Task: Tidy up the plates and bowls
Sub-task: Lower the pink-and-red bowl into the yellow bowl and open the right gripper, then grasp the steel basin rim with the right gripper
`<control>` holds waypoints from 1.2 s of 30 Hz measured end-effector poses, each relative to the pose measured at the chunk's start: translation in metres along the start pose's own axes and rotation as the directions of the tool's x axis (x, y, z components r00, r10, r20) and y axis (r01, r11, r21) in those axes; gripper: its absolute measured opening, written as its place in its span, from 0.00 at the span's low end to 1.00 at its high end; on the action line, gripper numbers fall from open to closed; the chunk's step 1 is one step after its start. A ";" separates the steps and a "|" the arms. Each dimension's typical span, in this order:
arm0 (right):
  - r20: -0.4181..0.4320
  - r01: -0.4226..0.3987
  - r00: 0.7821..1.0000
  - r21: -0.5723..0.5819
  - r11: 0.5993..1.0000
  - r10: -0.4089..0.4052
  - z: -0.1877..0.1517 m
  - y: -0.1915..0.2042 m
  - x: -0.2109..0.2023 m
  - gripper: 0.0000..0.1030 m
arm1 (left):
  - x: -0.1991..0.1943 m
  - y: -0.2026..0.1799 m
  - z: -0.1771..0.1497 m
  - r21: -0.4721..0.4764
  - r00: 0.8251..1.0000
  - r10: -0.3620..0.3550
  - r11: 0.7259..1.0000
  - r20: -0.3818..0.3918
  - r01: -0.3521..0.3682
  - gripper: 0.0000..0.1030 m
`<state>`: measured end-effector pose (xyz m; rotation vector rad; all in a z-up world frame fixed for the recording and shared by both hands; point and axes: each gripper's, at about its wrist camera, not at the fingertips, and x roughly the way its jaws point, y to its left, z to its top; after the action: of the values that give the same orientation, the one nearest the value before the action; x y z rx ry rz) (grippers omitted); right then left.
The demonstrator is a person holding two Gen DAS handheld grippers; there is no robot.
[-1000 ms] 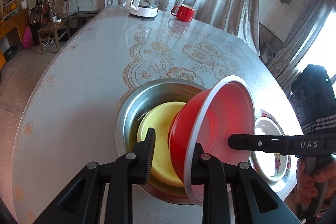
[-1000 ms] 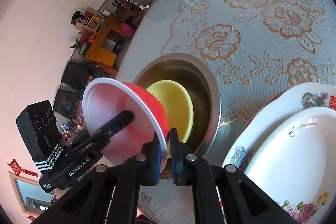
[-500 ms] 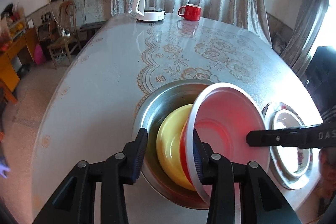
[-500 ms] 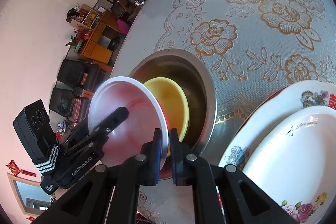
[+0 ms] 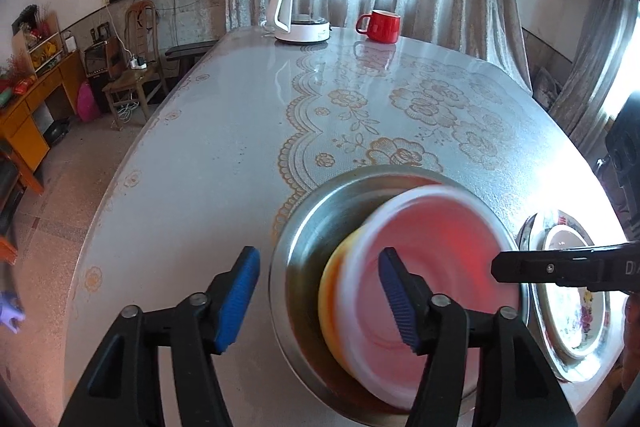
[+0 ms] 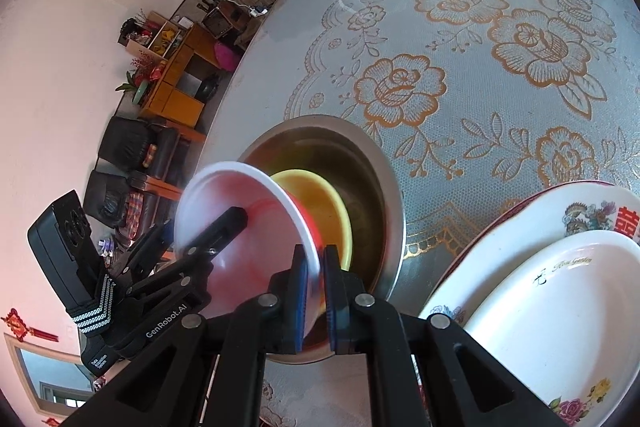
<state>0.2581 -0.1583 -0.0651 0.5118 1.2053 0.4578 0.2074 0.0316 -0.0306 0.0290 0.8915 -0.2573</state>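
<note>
**Handover at the steel basin: one grip lets go, one keeps the red bowl**

Now released on one side, the red bowl (image 6: 240, 227) hangs tilted over the steel basin (image 5: 304, 251) in the lower middle of both views, its white rim above the yellow bowl (image 6: 324, 211) already lying inside. The left tongs (image 5: 316, 291) have just been opening: a second ago they clamped the bowl's rim, and their blue pads now stand wide, one outside the basin, the other over the bowl's mouth and apparently off it. The right tongs (image 6: 316, 291) are pinched narrow on the rim's near edge and carry the bowl alone. By the look of it, the nesting is nearly done: the red bowl only has to settle into the yellow one. At lower right, two flowered plates (image 6: 552, 299) sit stacked on the bench (image 6: 500, 87). Readable writing: "GenRobot.AI" on the left tool's body, "Rose Garden" in script on the upper plate, a red Chinese character on the lower one, and the letters "D" at the right tool's edge.
</note>
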 end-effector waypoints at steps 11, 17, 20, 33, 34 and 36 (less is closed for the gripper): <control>0.028 0.044 0.999 -0.024 0.999 -0.044 0.000 0.001 -0.006 0.09 | -0.017 0.022 -0.003 -0.111 0.997 -0.002 0.994 0.074 0.011 0.77; 0.057 0.088 0.995 -0.096 0.991 -0.083 -0.006 0.013 -0.007 0.17 | -0.029 0.039 -0.019 -0.195 0.995 -0.004 0.981 0.102 0.024 0.77; 0.055 0.110 0.993 -0.119 0.987 -0.104 -0.008 0.019 -0.004 0.22 | -0.031 0.042 -0.028 -0.218 0.995 0.011 0.976 0.098 0.011 0.77; 0.106 0.370 0.929 -0.327 0.870 -0.355 0.006 0.047 0.030 0.22 | -0.028 0.044 -0.056 -0.223 0.999 -0.006 0.975 0.039 0.015 0.78; 0.121 0.383 0.924 -0.331 0.862 -0.364 0.007 0.047 0.029 0.22 | -0.028 0.044 -0.056 -0.218 0.999 -0.004 0.976 0.036 0.012 0.79; 0.146 0.389 0.921 -0.322 0.863 -0.361 0.009 0.045 0.024 0.22 | -0.025 0.043 -0.058 -0.217 1.000 -0.008 0.976 0.028 0.014 0.79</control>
<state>0.2710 -0.1096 -0.0537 -0.0139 1.0828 0.2990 0.1581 0.0864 -0.0509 -0.1822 0.8885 -0.1688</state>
